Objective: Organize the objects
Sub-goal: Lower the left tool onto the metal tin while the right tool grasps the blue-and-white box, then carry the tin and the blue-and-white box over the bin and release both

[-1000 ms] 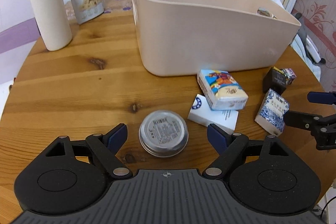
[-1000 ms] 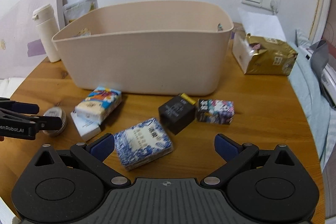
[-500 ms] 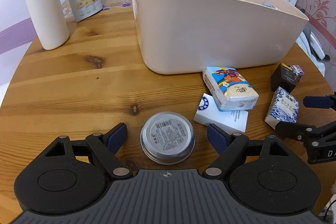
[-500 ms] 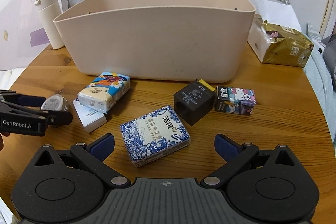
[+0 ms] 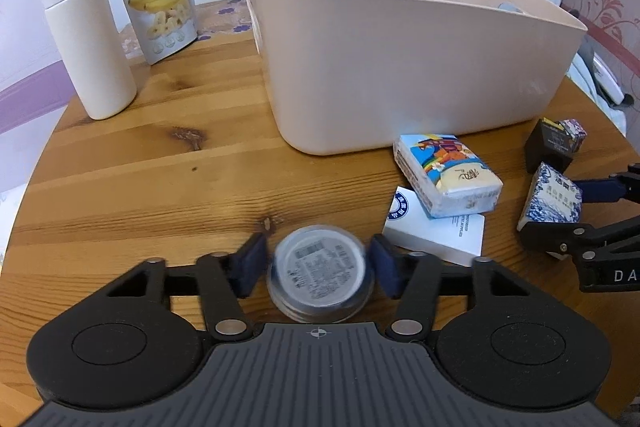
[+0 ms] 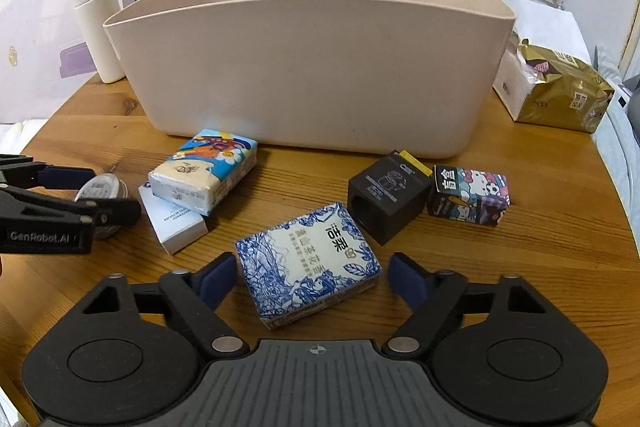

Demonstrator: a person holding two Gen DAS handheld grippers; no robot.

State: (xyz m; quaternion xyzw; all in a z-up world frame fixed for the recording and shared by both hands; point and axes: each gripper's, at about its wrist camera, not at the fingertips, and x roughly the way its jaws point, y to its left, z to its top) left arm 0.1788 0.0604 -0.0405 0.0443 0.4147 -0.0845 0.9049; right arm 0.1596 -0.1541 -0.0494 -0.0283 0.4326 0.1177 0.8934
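Observation:
A round silver tin (image 5: 318, 277) lies on the wooden table between the fingers of my left gripper (image 5: 316, 267), whose pads stand close on both sides of it. It also shows in the right wrist view (image 6: 102, 187). A blue-and-white tissue pack (image 6: 308, 263) lies between the fingers of my right gripper (image 6: 310, 279), with small gaps on both sides. A big beige bin (image 6: 312, 67) stands behind. A colourful tissue pack (image 6: 204, 171) rests on a white box (image 6: 172, 223). A black box (image 6: 386, 197) and a cartoon box (image 6: 470, 195) lie to the right.
A white bottle (image 5: 86, 35) and a banana snack pouch (image 5: 160, 3) stand at the back left. A gold packet (image 6: 560, 95) lies right of the bin. The round table's edge (image 5: 36, 171) curves close on the left.
Both grippers moved forward and lower and narrowed. The left fingers closed in around the tin. The right fingers now straddle the blue-and-white pack.

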